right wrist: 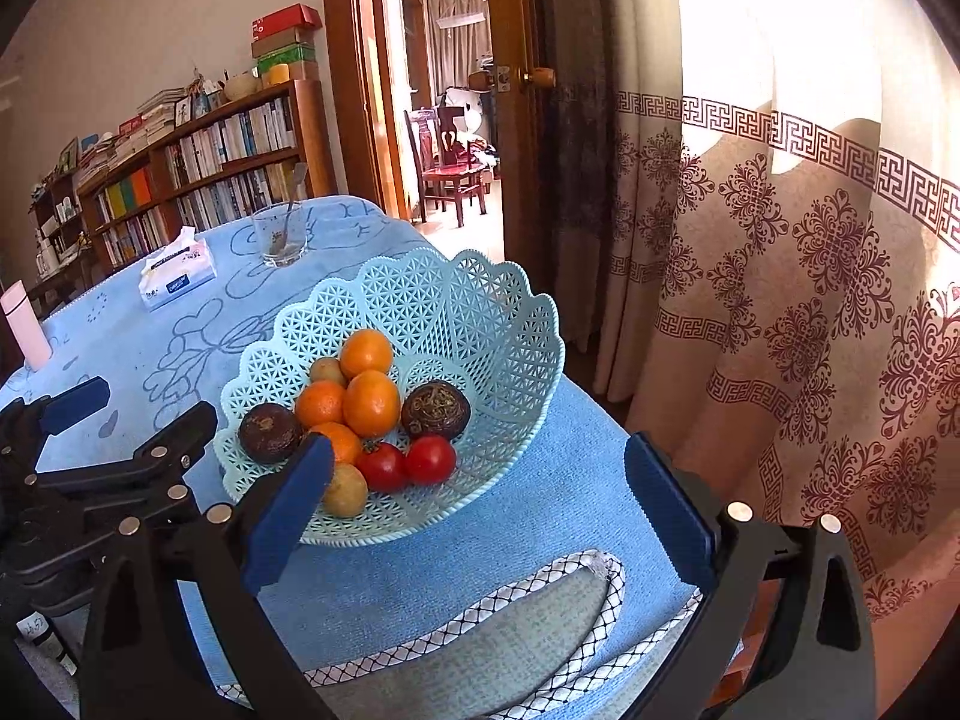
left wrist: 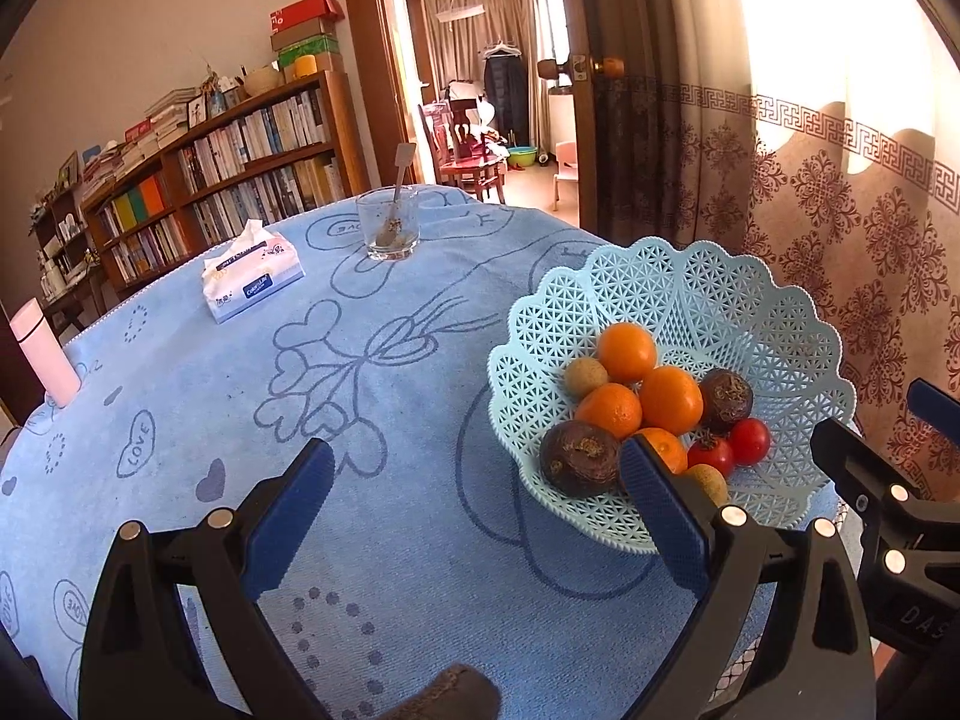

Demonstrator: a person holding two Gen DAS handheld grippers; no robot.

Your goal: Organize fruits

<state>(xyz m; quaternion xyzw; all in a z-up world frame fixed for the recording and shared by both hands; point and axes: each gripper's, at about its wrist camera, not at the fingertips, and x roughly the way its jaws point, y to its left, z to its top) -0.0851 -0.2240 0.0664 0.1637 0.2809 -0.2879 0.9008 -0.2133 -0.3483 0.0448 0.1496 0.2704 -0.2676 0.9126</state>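
A light blue lattice basket (left wrist: pixel 750 312) (right wrist: pixel 480 312) stands on the blue cloth near the table's right edge. It holds several oranges (left wrist: pixel 627 353) (right wrist: pixel 372 403), two dark brown round fruits (left wrist: pixel 579 459) (right wrist: pixel 435 409), two red tomatoes (left wrist: pixel 749 441) (right wrist: pixel 429 459) and small tan fruits (left wrist: pixel 585 377) (right wrist: pixel 345 489). My left gripper (left wrist: pixel 474 495) is open and empty, over the cloth just left of the basket. My right gripper (right wrist: pixel 480 495) is open and empty, just in front of the basket; it also shows at the right edge of the left wrist view (left wrist: pixel 888 468).
A glass with a spoon (left wrist: pixel 387 228) stands at the far side of the table, a tissue pack (left wrist: pixel 251 279) left of it, a pink bottle (left wrist: pixel 45 354) at the left edge. A patterned curtain (right wrist: pixel 780 240) hangs right of the table. A bookshelf (left wrist: pixel 228 180) stands behind.
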